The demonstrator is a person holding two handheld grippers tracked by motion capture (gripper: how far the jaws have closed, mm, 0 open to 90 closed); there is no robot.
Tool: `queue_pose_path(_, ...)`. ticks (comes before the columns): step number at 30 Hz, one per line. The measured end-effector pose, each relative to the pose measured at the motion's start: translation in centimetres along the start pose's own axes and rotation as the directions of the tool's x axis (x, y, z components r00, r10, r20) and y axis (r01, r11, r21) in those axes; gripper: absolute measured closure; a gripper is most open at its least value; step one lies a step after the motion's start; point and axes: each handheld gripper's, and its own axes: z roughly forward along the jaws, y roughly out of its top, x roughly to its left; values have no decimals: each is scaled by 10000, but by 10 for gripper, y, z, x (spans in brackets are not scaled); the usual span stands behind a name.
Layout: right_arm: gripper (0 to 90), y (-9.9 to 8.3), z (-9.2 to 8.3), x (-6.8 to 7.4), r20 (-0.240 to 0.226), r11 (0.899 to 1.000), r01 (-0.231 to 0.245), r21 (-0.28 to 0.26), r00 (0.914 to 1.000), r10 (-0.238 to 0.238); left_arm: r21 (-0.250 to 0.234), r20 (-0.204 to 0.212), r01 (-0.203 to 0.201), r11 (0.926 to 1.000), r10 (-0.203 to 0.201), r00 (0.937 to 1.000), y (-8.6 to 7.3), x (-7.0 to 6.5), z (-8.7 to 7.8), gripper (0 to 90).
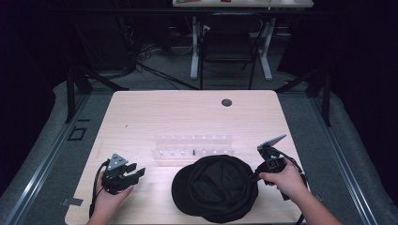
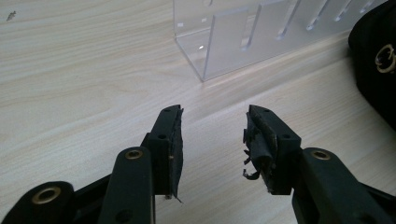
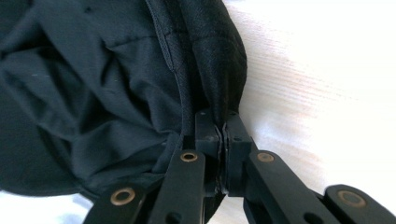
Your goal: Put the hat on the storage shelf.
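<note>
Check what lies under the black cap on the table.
The black cap lies opening-up on the wooden table, its wrinkled lining showing. The right hand-held gripper pinches its rim. Whatever sits beneath the cap is covered.

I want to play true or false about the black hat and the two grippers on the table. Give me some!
1. The right gripper is pinching the edge of the black cap. True.
2. The left gripper is holding the cap too. False: its jaws are open over bare table, with nothing between them.
3. A clear plastic rack sits just behind the cap. True.
4. The cap hangs on the rack. False: it lies on the table in front of it.
</note>
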Motion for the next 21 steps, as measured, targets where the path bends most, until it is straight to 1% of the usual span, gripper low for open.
queue_pose_path(1, 875, -2, 1, 2, -245, 9978, -421, -516, 9989, 408, -69, 4, 42, 10000, -42, 10000, 0, -1, 0, 559)
queue_pose_path(2, 876, -2, -3, 2, -261, 9993, -244, -270, 9994, 237, -123, 6, -7, 9999, 7, 10000, 0, -1, -1, 559)
queue_pose_path(3, 876, -3, -5, 3, -386, 9988, -303, -395, 9988, 288, -139, 8, -20, 9999, 20, 10000, 0, 0, -1, 559)
queue_pose_path(4, 876, -3, -8, 3, -473, 9992, -263, -316, 9986, 248, -167, 1, -17, 9999, 17, 10000, 0, 0, -1, 559)
queue_pose_path(5, 876, -4, -11, 4, -559, 9991, -241, -353, 9982, 221, -168, -6, -2, 9999, 2, 10000, 0, 0, -1, 559)
queue_pose_path(6, 876, -4, -12, 5, -724, 9987, -324, -385, 9969, 295, -171, -10, 6, 9999, -6, 10000, 0, 0, -1, 559)
queue_pose_path(7, 876, -5, -14, 6, -796, 9976, -431, -550, 9961, 387, -174, -23, 13, 9998, -13, 10000, 0, 0, -1, 559)
queue_pose_path(9, 877, -5, -20, 7, -947, 9990, -193, -406, 9954, 154, -186, -6, 1, 9998, -1, 10000, 0, 1, -1, 559)
queue_pose_path(10, 877, -5, -22, 8, -1090, 9984, -283, -497, 9938, 228, -197, -9, -2, 9998, 2, 10000, 0, 1, -1, 559)
queue_pose_path(12, 878, -5, -27, 11, -1344, 9975, -319, -623, 9906, 233, -239, -27, 35, 9997, -36, 10000, 0, 2, -2, 559)
queue_pose_path(13, 878, -5, -31, 12, -1577, 9972, -318, -680, 9873, 207, -247, -40, 22, 9997, -23, 10000, 0, 3, -2, 559)
queue_pose_path(15, 878, -4, -36, 15, -1755, 9969, -262, -735, 9844, 130, -250, -25, 104, 9996, -104, 9999, 0, 4, -3, 559)
queue_pose_path(17, 879, -5, -40, 21, -1915, 9942, -465, -974, 9811, 272, -286, -69, 148, 9995, -150, 9999, 0, 5, -3, 559)
queue_pose_path(18, 879, -4, -43, 22, -1924, 9961, -237, -853, 9813, 69, -334, -55, 192, 9993, -194, 9998, 0, 5, -3, 559)
queue_pose_path(19, 879, -4, -45, 25, -1983, 9941, -373, -1016, 9800, 165, -343, -59, 168, 9993, -170, 9998, 0, 5, -3, 559)
queue_pose_path(20, 880, -4, -47, 27, -2001, 9945, -286, -1010, 9798, 78, -359, -75, 161, 9992, -164, 9998, 0, 6, -4, 559)
queue_pose_path(21, 879, -3, -51, 28, -2012, 9963, -23, -855, 9794, -150, -376, -77, 170, 9991, -173, 9998, 0, 6, -4, 559)
